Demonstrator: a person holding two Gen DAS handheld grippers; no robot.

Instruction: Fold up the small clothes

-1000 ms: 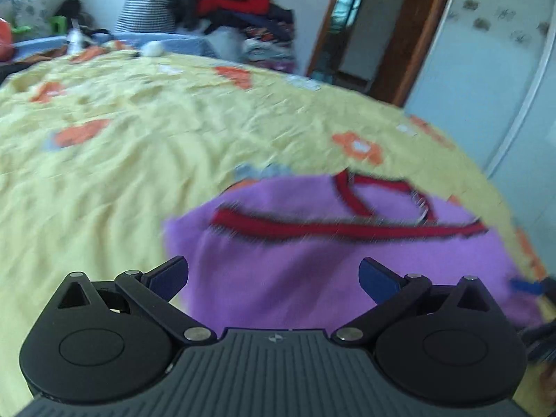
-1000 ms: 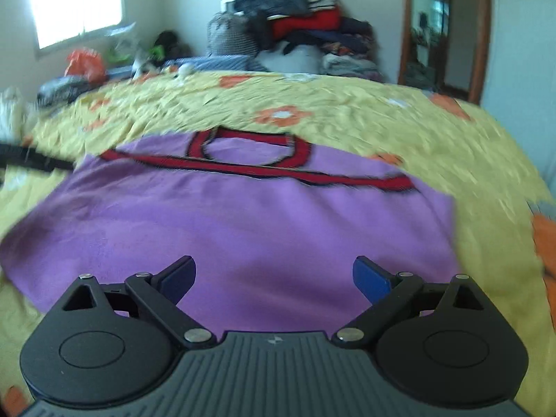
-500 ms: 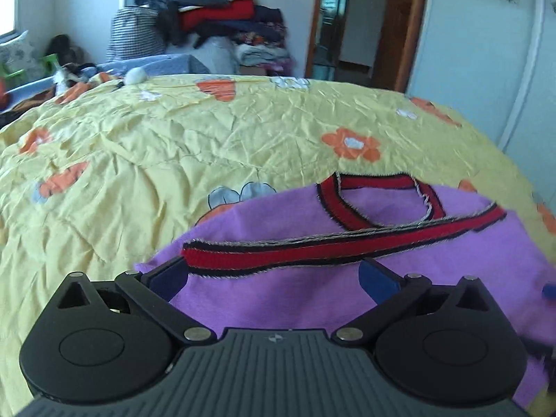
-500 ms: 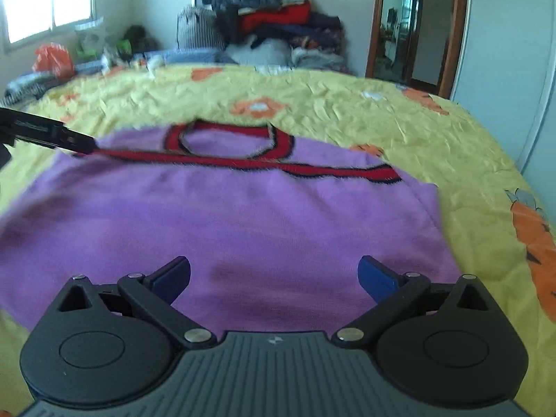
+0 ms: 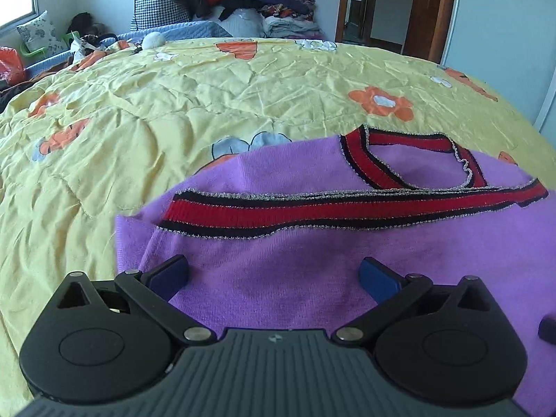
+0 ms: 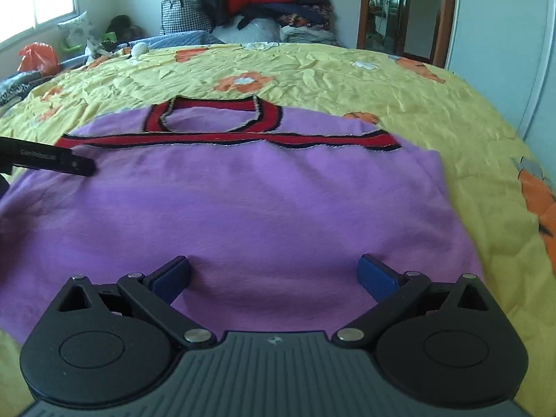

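Note:
A purple knitted sweater (image 6: 264, 208) with red-and-black trim lies flat on the yellow flowered bedspread (image 6: 399, 90). Its hem band (image 5: 347, 212) is folded up across the body, just below the trimmed neckline (image 5: 417, 160). My left gripper (image 5: 274, 276) is open, low over the sweater's left part, with purple cloth between its blue fingertips. My right gripper (image 6: 274, 274) is open over the near edge of the sweater. In the right wrist view, one finger of the left gripper (image 6: 52, 158) reaches in from the left, at the end of the hem band (image 6: 226, 139).
A heap of clothes (image 6: 264, 7) and a checked bag (image 6: 184, 12) stand behind the far side of the bed. An orange bag (image 6: 36, 55) and clutter sit under the window at left. A doorway (image 5: 375, 7) and a white wardrobe (image 6: 504, 45) are at right.
My left gripper has come nearer and lower over the sweater's left part. The right gripper has closed in a little on the near edge. Both stay open.

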